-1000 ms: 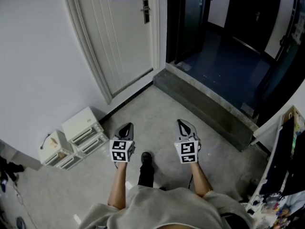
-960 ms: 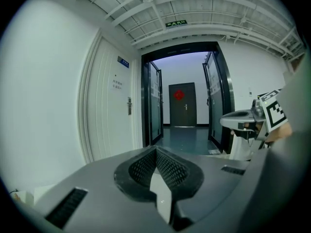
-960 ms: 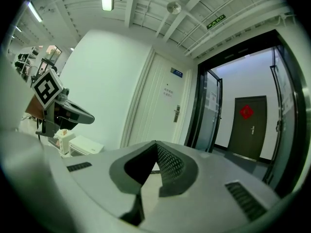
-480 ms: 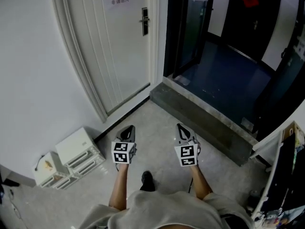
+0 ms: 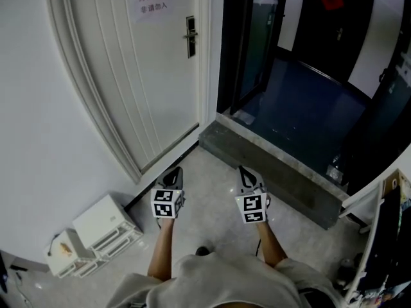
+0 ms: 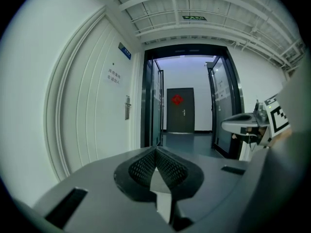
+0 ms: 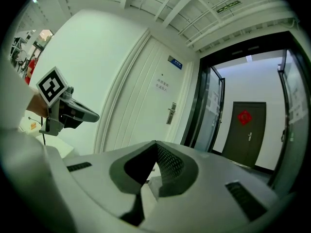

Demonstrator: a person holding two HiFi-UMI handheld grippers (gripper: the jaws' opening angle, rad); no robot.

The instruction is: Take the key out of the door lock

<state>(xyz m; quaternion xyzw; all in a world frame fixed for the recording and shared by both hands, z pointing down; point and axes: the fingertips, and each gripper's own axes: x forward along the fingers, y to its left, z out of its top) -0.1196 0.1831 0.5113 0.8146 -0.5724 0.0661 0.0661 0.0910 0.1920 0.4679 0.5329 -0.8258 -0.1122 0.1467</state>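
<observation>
Door lock: on white door, upper left; key too small to make out | left hand-held gripper: clenched, empty, over floor, well apart from lock | right hand-held gripper: clenched, empty, level with left one

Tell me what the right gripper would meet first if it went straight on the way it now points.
Most likely the white door, near its lock-side edge, below the handle. Nothing stands between it and the right gripper. Depth is unclear, so this is only a judgement.
</observation>
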